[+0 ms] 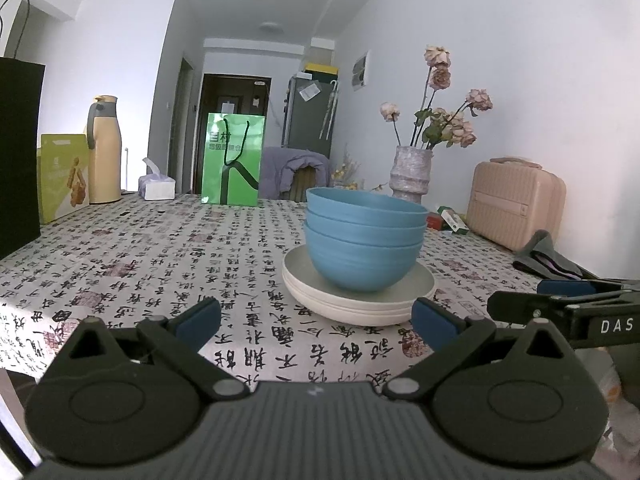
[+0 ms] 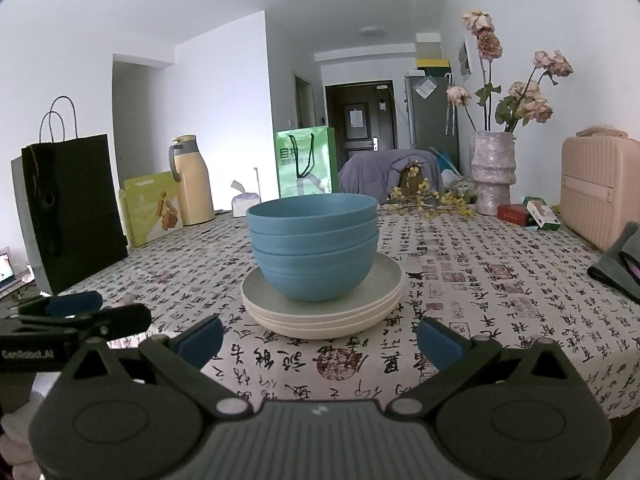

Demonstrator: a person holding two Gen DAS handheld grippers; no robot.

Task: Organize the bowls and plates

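Both black blue-padded grippers, left gripper (image 1: pixel 316 320) and right gripper (image 2: pixel 320 336), hover with jaws spread wide, holding nothing, near the table edge. Just beyond them, three nested blue plastic bowls (image 2: pixel 314 248) sit on three stacked cream round plates (image 2: pixel 384 300) on the calligraphy-print tablecloth (image 2: pixel 480 300). Behind stand a green paper bag (image 2: pixel 304 164), a grey vase of dried roses (image 2: pixel 491 172) and a pink ribbed case (image 2: pixel 596 192).

Three blue bowls (image 1: pixel 364 240) nested upright atop stacked cream plates (image 1: pixel 360 304).
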